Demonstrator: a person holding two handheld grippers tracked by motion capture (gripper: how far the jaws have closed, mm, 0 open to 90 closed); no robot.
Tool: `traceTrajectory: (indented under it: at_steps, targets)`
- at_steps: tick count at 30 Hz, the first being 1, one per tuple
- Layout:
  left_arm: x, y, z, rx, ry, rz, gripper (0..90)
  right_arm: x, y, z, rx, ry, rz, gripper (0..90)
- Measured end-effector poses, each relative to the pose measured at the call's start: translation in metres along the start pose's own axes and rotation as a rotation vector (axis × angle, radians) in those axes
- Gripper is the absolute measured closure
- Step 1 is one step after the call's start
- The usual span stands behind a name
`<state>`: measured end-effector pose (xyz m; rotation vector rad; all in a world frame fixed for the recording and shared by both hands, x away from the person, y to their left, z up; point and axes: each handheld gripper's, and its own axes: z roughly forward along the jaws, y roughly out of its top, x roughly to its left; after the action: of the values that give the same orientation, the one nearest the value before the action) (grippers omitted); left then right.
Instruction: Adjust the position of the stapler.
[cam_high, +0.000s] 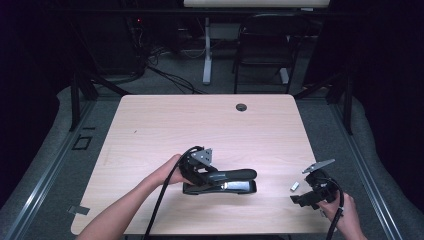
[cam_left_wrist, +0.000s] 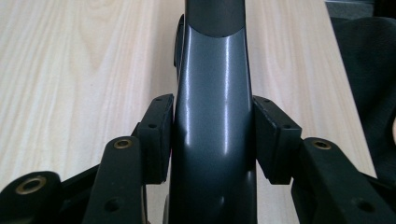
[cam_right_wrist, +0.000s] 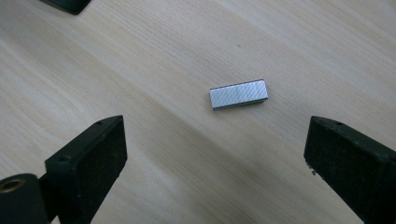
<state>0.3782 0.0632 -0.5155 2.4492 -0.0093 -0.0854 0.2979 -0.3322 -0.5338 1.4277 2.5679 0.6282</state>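
Item 1: stapler (cam_high: 222, 181), black, long-bodied, lying on the tabletop (cam_high: 165, 125) near its front edge, left of centre in the high view. Its upper arm looks raised off the base, so the staple channel seems open; this is a reading from a small picture, not a certainty.

Item 2: left claw (cam_high: 196, 172). Pinching the stapler's glossy dark arm (cam_left_wrist: 212, 121) from both sides; in the left gripper view both pads (cam_left_wrist: 156, 135) sit flush against it. Function at present: holding the stapler steady.

Item 3: block of staples (cam_right_wrist: 238, 94), silver, rectangular, lying flat on bare wood, well apart from the stapler and just beside the right claw (cam_high: 300, 199). In the high view it sits at (cam_high: 294, 186).

Item 4: right claw, spread wide. In the right gripper view the block lies ahead of the 2 pads and between their lines, untouched.

Status, as judged: the work in hand appears to be loading the stapler. Done: stapler gripped and seemingly opened. Left: close on the staples, lift them, carry them across, seat them in the channel, shut the arm.
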Motion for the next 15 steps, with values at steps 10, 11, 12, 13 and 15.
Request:
traceTrajectory:
  at_steps: [10, 11, 12, 13, 15]
  targets:
    - [-0.003, 0.001, -0.001, 0.012, 0.011, -0.048, 52.2, 0.001, 0.001, -0.001, 0.005, -0.009, -0.004, 5.7]
    - [-0.005, 0.002, -0.001, 0.001, 0.042, -0.057, 47.9, 0.002, 0.001, -0.001, 0.002, -0.008, -0.004, 6.5]
    - [-0.006, 0.003, -0.003, 0.0, 0.077, -0.067, 35.7, 0.002, 0.001, -0.001, 0.0, -0.006, -0.002, 7.5]
    - [-0.007, 0.004, -0.007, -0.014, 0.094, -0.07, 28.2, 0.005, 0.001, -0.001, -0.03, -0.015, 0.015, 8.2]
    - [-0.007, 0.004, -0.015, -0.052, 0.114, -0.089, 18.4, 0.005, 0.002, -0.003, -0.006, -0.018, -0.012, 8.4]
